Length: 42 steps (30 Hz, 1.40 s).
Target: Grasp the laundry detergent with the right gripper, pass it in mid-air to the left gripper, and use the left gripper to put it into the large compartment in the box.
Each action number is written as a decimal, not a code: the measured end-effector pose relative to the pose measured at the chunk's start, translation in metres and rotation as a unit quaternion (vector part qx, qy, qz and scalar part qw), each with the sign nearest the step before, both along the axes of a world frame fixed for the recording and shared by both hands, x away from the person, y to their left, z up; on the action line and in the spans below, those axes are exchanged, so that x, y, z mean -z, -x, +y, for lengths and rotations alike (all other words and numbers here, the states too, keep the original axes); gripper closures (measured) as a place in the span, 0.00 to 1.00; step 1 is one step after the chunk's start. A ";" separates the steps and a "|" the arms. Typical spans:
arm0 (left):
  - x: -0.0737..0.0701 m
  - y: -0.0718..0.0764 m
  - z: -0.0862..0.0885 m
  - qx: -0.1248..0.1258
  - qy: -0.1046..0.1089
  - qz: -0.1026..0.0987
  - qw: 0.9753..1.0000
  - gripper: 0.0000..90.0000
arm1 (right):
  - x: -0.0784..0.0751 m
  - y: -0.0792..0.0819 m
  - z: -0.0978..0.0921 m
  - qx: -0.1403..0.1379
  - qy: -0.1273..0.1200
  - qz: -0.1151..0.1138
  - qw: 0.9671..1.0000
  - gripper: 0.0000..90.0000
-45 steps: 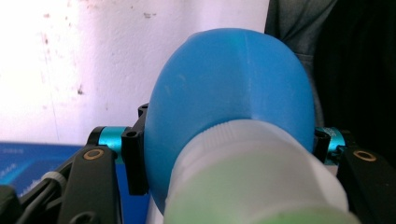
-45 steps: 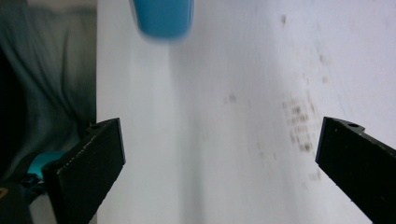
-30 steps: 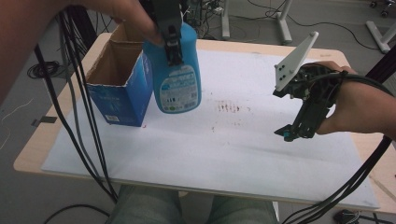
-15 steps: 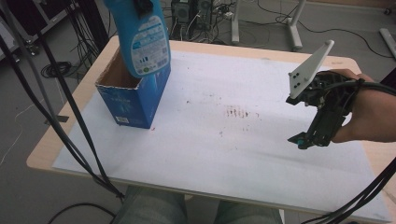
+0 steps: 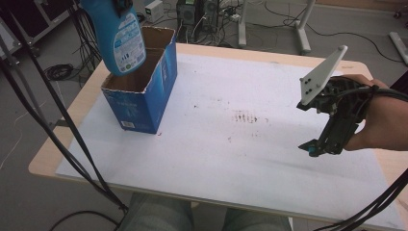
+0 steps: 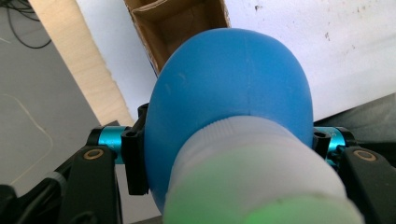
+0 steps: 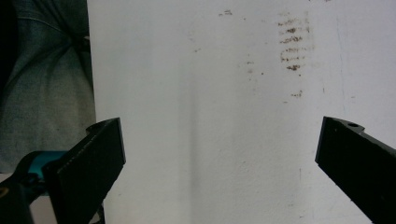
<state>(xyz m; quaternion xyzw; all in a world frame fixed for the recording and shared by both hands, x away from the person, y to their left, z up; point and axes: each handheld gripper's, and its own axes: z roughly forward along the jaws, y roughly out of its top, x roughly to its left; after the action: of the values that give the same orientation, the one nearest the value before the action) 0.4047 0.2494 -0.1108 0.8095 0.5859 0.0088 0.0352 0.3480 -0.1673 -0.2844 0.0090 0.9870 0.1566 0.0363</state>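
A blue plastic bottle (image 5: 121, 41) with a printed label hangs upright above the open top of a blue cardboard box (image 5: 142, 94) at the table's left. My left gripper (image 5: 122, 5) is shut on the bottle near its neck, at the top edge of the high view. In the left gripper view the bottle (image 6: 229, 93) and its white cap (image 6: 252, 177) sit between the black fingers (image 6: 135, 158), with the box's brown inside (image 6: 180, 21) below. My right gripper (image 5: 315, 149) is held above the table's right side; its jaws (image 7: 224, 154) stand wide open with nothing between them.
A white sheet (image 5: 231, 159) with a small brown stain (image 5: 245, 117) covers the wooden table (image 5: 48, 159). Black cables (image 5: 53, 120) hang along the left edge. The person's knees in jeans (image 5: 159, 216) are at the near edge. Table legs and wires stand on the floor behind.
My left gripper has carried the bottle up and to the left, from in front of the box to above its opening. The right gripper has stayed about where it was.
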 end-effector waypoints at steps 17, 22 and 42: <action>0.076 -0.024 0.000 0.074 -0.009 0.039 0.996 0.42 | 0.008 0.003 0.001 0.007 -0.006 0.003 1.000 0.01; 0.101 -0.027 -0.003 0.129 -0.020 0.037 0.991 0.42 | 0.008 0.003 0.001 0.006 -0.010 0.003 1.000 0.01; 0.177 -0.032 -0.005 0.289 -0.031 0.034 0.956 0.41 | 0.012 0.004 -0.001 0.016 -0.004 0.007 1.000 0.01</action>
<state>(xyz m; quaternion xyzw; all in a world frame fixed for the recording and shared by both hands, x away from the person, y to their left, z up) 0.4370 0.2443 -0.2881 0.9450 0.3269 -0.0113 -0.0093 0.3438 -0.1685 -0.2964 0.0258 0.9863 0.1598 0.0317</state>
